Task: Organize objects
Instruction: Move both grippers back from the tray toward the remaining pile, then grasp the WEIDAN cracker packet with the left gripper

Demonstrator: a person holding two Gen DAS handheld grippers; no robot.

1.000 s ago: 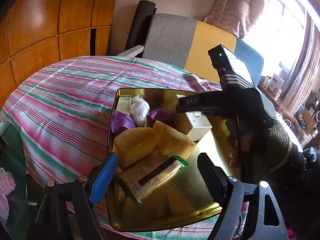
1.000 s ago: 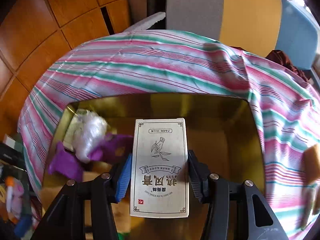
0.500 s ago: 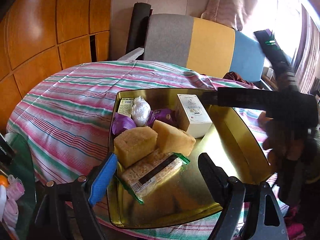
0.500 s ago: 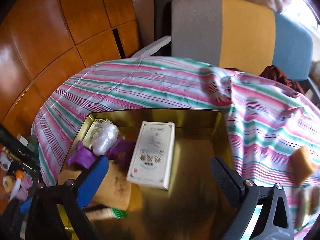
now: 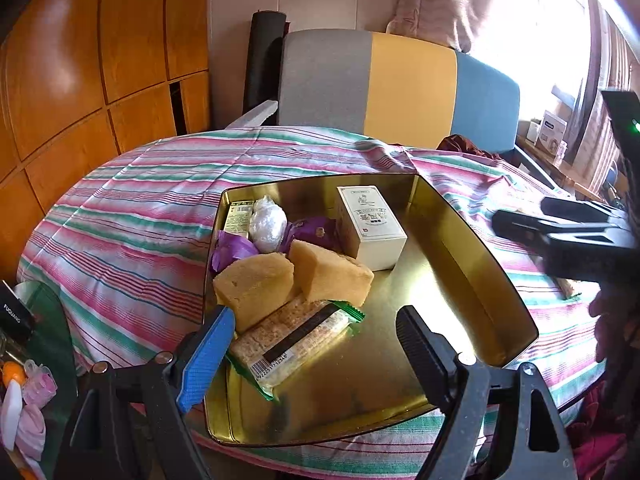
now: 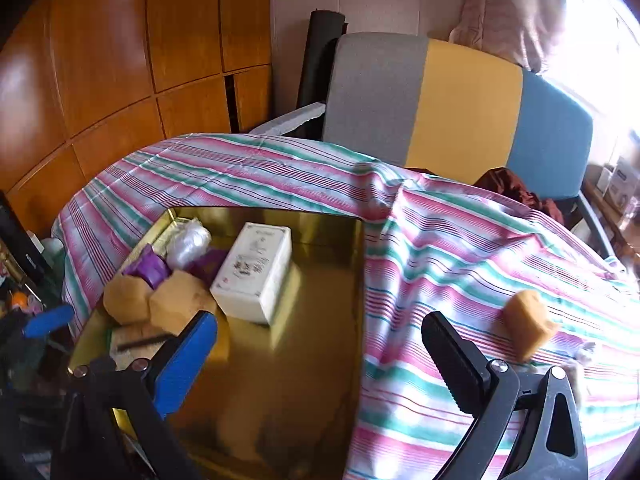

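A gold tray (image 5: pixel 440 280) lies on the striped tablecloth (image 5: pixel 140 216). In it are a white box (image 5: pixel 370 232), two yellow cake-like blocks (image 5: pixel 252 292), a cracker packet (image 5: pixel 296 340), purple wrappers (image 5: pixel 236 248) and a white plastic-wrapped lump (image 5: pixel 266 222). My left gripper (image 5: pixel 316 344) hangs open over the tray's near end, just above the packet, holding nothing. My right gripper (image 6: pixel 320 332) is open and empty above the tray (image 6: pixel 312 360), drawn back from the white box (image 6: pixel 254 272). A third yellow block (image 6: pixel 526 324) lies on the cloth to its right.
A grey, yellow and blue chair (image 5: pixel 400 92) stands behind the table, with wooden wall panels (image 5: pixel 80 80) at the left. Small bottles and clutter (image 5: pixel 20 392) sit on a low surface at the near left. A dark red cloth (image 6: pixel 516 188) lies at the table's far edge.
My right gripper opened, let go of the white box in the tray, and pulled back up and to the right. The left gripper hardly moved.
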